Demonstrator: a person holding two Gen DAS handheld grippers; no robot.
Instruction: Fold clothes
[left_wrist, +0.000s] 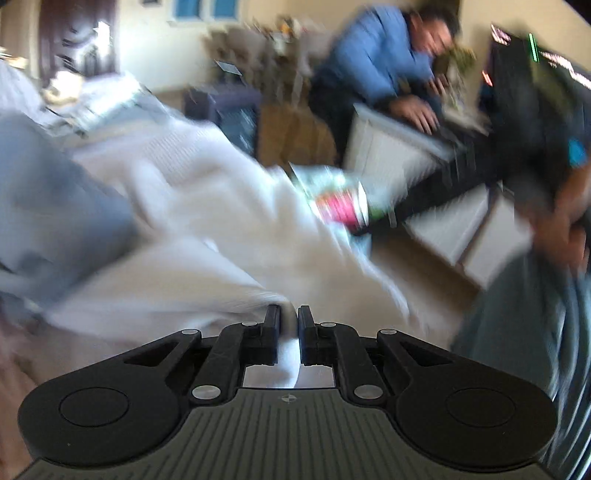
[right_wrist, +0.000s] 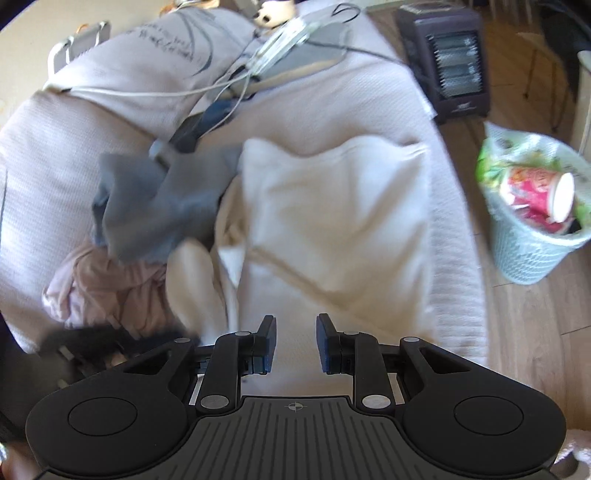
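Two grippers are at work, and your left gripper has its jaws pinched nearly together on a fold of the cream garment; white cloth shows squeezed between the pads and hanging down behind them. From that pinch the garment stretches away ahead and to the left, blurred. Farther left of your left gripper lies a grey-blue cloth, its edge overlapping the cream one. Ahead and to the right of it you have bare wooden floor, then a white cabinet with a person in a blue shirt leaning over it.

Your right gripper stands at a narrow gap with nothing between the pads; cream cloth lies beneath it. To its left sit a pink garment in a crumpled heap and, beyond that, a grey garment lapping onto the cream garment's left edge. Straight ahead the cream piece lies spread, with its far edge well ahead of the fingertips. The bed cover ends just to the right of your gripper, where its edge drops to the floor. Farther right stands a pale wastebasket full of rubbish, and well ahead a dark heater, with open floor between them.
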